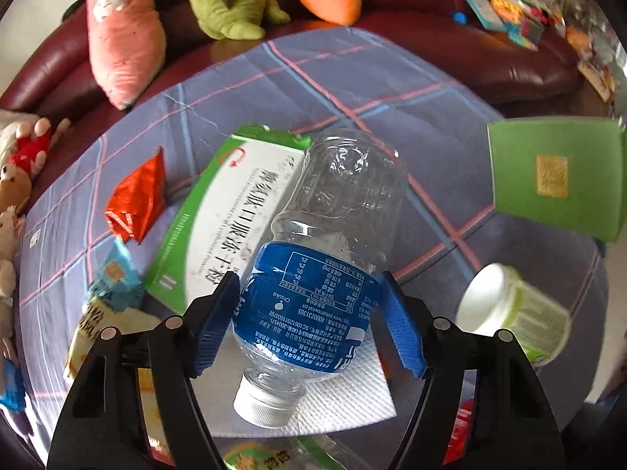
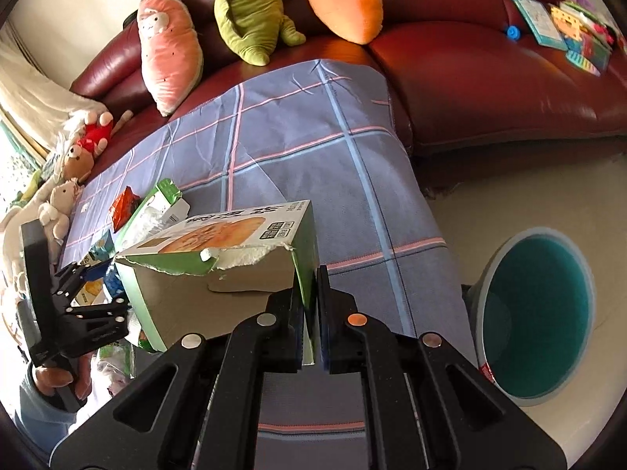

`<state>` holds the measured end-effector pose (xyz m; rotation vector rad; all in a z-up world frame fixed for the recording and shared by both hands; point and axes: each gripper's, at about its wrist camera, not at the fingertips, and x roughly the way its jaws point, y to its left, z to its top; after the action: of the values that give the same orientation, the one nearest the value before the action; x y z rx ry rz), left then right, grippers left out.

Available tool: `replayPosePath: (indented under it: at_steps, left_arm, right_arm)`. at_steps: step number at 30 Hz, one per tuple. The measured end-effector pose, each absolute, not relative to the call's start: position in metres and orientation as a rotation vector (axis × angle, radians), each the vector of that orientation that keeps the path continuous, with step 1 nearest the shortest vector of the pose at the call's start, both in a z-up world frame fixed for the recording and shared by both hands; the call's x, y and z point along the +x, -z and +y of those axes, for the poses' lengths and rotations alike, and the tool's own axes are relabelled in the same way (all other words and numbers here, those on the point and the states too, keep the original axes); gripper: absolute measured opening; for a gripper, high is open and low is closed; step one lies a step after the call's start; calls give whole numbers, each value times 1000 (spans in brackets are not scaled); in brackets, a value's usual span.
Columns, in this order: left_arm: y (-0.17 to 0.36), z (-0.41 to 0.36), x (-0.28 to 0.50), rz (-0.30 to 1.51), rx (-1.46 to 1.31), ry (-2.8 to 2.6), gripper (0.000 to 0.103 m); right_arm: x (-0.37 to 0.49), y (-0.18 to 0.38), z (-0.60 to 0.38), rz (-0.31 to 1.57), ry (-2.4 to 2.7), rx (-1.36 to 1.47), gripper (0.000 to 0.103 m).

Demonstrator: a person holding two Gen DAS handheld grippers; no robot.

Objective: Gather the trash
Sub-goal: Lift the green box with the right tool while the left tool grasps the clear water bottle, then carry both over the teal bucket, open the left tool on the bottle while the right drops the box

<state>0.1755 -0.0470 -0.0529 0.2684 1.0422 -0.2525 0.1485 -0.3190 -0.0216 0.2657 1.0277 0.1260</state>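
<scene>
My left gripper is shut on a clear plastic bottle with a blue label and white cap, the blue pads pressing both sides of the label. The bottle lies over a green and white medicine box and a white napkin. My right gripper is shut on the side wall of a torn green and white carton, held above the table; it also shows in the left wrist view. A teal trash bin stands on the floor to the right.
On the plaid tablecloth lie a red wrapper, a blue snack packet and a white and green jar on its side. A red sofa with plush toys and books stands behind the table.
</scene>
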Motion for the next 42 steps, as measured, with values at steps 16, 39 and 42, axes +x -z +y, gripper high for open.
replayPosePath:
  at_steps: [16,39,42]
  left_arm:
    - [-31,-211,145,896,368,514,73]
    - [92,-459,123,1168,617,748,74]
    - [105,-462,127,1189,634,735,74]
  right_arm:
    - [82,-12,-456,857,90,413,6]
    - [9,51,-612,954,429,478,6]
    - [15,61,-614,976,425,486,6]
